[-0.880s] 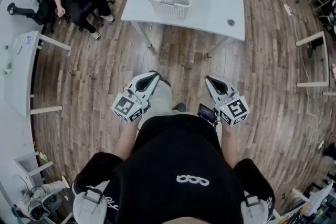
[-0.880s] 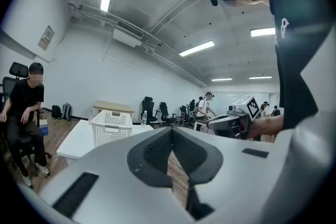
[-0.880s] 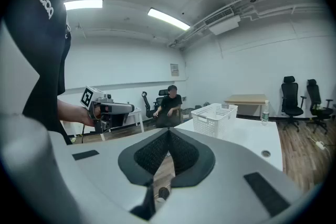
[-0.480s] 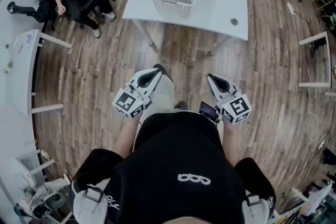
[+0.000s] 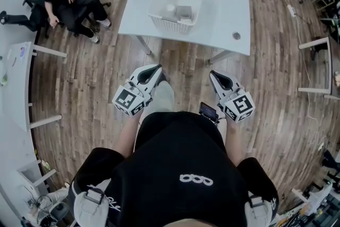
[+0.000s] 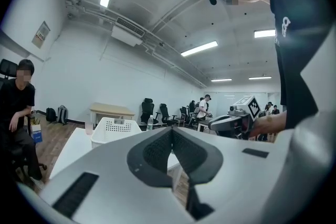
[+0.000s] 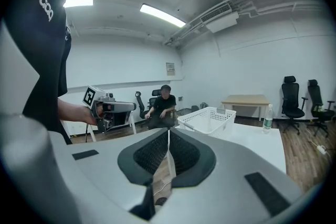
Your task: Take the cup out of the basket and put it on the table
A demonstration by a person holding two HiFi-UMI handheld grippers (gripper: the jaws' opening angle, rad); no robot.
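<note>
Cup, small and pale (image 5: 170, 8), sits untouched in white mesh basket (image 5: 171, 24); far white table (image 5: 226, 13) now nearer; left gripper (image 5: 159, 68) and right gripper (image 5: 213, 75) closed, empty.

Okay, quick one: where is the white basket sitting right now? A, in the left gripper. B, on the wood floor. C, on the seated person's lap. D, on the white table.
D: the white basket stands on the white table, well ahead of the left gripper and right gripper, both shut on nothing.
</note>
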